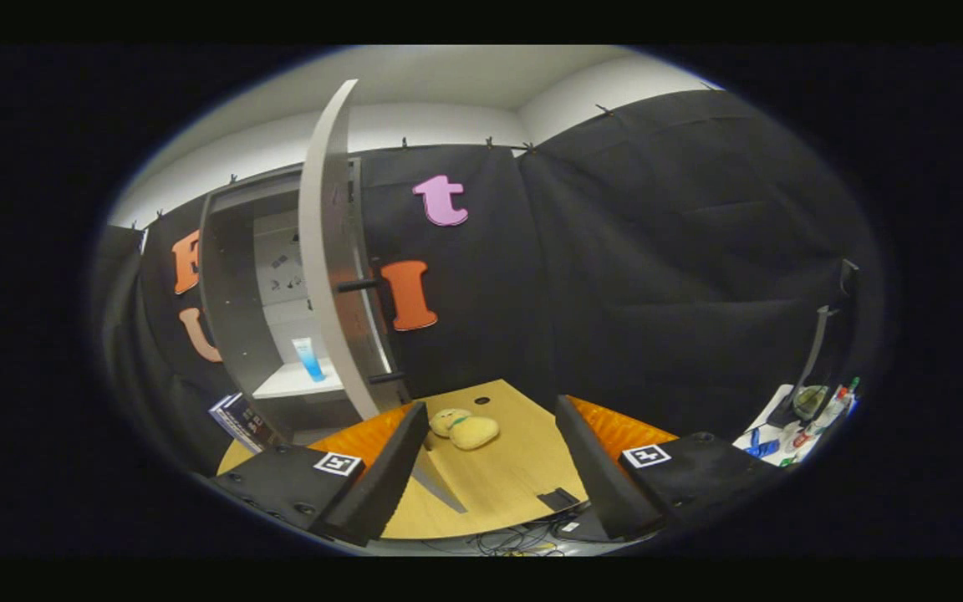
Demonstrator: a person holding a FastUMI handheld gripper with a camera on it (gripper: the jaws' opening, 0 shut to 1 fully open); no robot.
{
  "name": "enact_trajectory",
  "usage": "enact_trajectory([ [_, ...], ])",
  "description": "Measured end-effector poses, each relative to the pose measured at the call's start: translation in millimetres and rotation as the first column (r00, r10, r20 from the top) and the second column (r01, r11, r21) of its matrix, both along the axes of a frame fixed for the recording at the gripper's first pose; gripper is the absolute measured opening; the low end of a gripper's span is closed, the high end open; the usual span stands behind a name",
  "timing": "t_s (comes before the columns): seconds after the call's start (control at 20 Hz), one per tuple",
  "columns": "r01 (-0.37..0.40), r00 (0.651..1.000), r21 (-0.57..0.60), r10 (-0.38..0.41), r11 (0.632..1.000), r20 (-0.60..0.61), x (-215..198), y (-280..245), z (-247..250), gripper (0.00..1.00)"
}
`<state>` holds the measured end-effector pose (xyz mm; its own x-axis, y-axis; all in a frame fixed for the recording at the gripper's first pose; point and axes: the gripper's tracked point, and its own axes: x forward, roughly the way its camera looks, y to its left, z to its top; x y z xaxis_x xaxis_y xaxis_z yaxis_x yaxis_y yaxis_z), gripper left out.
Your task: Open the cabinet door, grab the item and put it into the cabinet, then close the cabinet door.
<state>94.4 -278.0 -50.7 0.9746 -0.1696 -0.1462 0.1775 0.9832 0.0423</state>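
A grey cabinet (235,309) stands at the back left of the wooden table (515,477). Its white door (327,251) is swung wide open, edge-on toward me, with a dark bar handle (358,286) on its right face. Inside, a blue and white tube (309,358) stands upright on the white shelf (293,383). A yellow plush toy (465,428) lies on the table, just ahead of my fingers and nearer the left one. My gripper (490,443) is open, with nothing between its fingers.
A book (239,420) leans at the cabinet's foot on the left. At the far right a white surface (770,426) holds a dark stand and small coloured clutter. Cables (515,543) hang below the table's near edge.
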Motion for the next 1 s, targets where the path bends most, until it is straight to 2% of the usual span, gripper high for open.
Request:
enact_trajectory([
  [0.2, -0.012, 0.999, 0.031, 0.013, 0.999, -0.041, 16.8, -4.7, -24.9, 0.98],
  [0.5, -0.074, 0.995, 0.045, 0.077, 0.996, -0.07, 41.8, 12.0, -43.9, 0.98],
  [1.0, -0.121, 0.986, 0.038, 0.125, 0.992, -0.109, 51.5, 30.0, -55.7, 0.97],
])
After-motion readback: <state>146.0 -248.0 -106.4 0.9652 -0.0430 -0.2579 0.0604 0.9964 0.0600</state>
